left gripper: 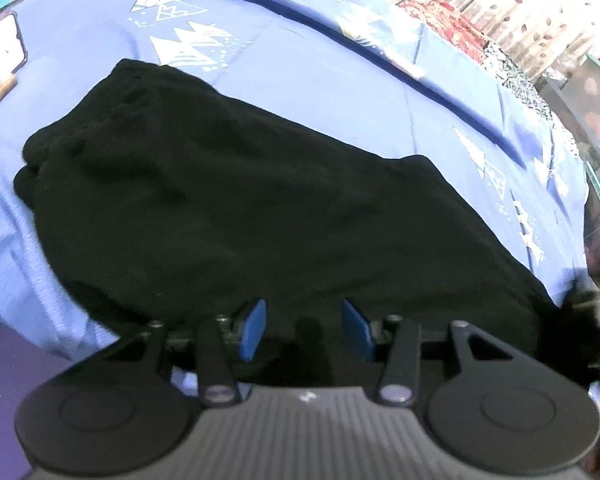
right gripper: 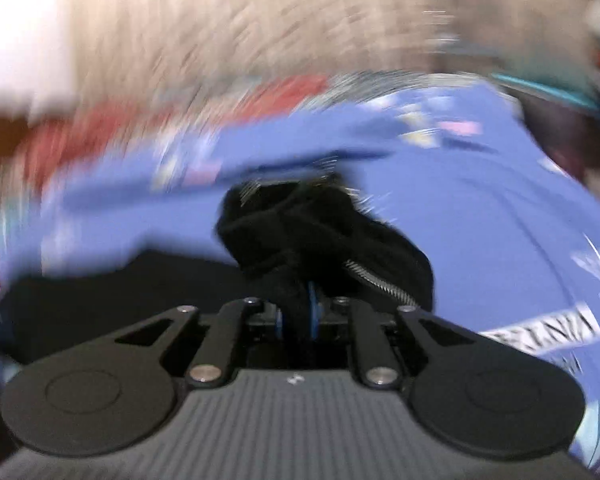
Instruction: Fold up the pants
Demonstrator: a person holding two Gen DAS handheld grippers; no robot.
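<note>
Black pants (left gripper: 220, 208) lie spread across a bed covered by a blue sheet (left gripper: 300, 64), seen from just behind the left claw (left gripper: 304, 330).

The left claw sits low at the near edge of the pants, its two blue fingers (left gripper: 254, 330) parted with dark cloth showing in the gap between them. The pants stretch away from the claw toward the upper left, wrinkled, with one end bunched at the far right edge. The sheet carries white triangle prints (left gripper: 188, 46). A patterned curtain (left gripper: 520, 8) hangs beyond the bed at the upper right. A phone-like dark-framed object (left gripper: 0, 46) rests at the far left.
</note>
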